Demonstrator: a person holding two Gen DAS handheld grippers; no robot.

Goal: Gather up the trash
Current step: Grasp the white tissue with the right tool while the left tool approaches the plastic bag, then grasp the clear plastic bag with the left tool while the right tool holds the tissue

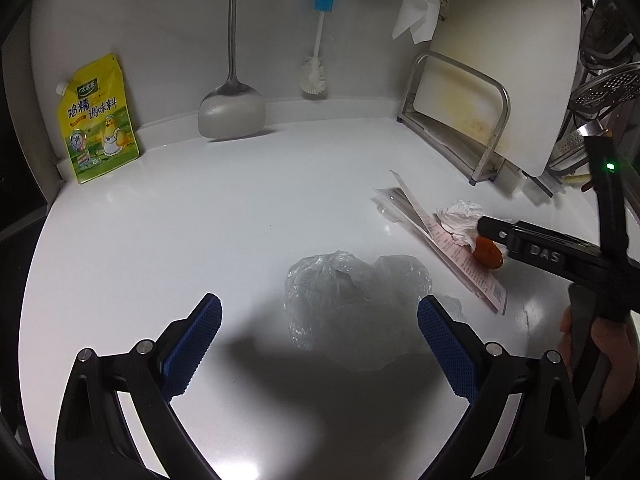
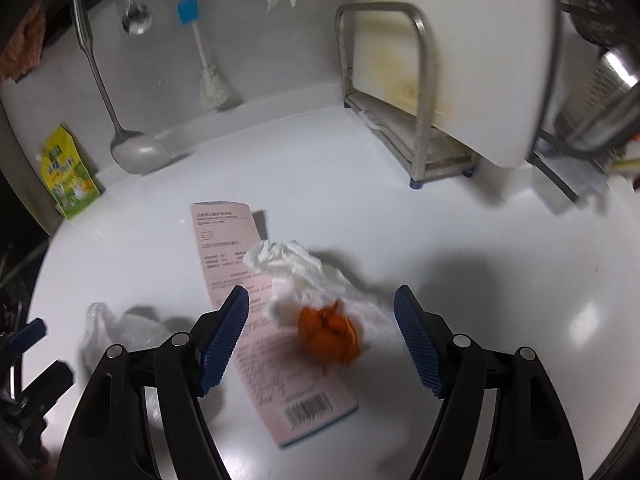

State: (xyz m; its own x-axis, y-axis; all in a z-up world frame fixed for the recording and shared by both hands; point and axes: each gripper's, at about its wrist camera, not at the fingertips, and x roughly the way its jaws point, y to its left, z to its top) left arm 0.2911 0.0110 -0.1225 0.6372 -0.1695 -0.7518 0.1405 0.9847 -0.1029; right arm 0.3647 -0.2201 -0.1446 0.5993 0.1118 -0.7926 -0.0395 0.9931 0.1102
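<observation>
Collection has not yet started, judging by the layout: every piece of trash lies on the white countertop [image 1: 160, 240] and neither tool holds anything.

The orange scrap [image 2: 328, 334] is a small crumpled lump. It rests against the crumpled white tissue [image 2: 296, 268]. Both lie on the pink printed sheet [image 2: 240, 280], a flat, stiff-looking paper strip with a barcode at its near end. The right gripper [image 2: 322, 336] hangs over this cluster with its jaws wide apart, and the scrap lies between the blue ribbed pads without visible contact.

To the left of this cluster lies the clear plastic bag [image 1: 344, 292], a thin, wrinkled, translucent film in a loose heap. The left gripper [image 1: 320, 340] points down at it, jaws spread, with the bag beyond the pad tips and untouched. A clear wrapper strip [image 1: 390, 198] lies at the far end of the pink sheet.

Items remaining to collect: bag, tissue, scrap, sheet and wrapper.

Far background, against the wall:
- yellow seasoning pouch [image 1: 98, 120], glossy, at left;
- steel spatula [image 1: 232, 108];
- white brush [image 1: 316, 72] with a blue handle;
- worn cutting board [image 1: 500, 64] in a steel rack [image 1: 492, 136], at right.
</observation>
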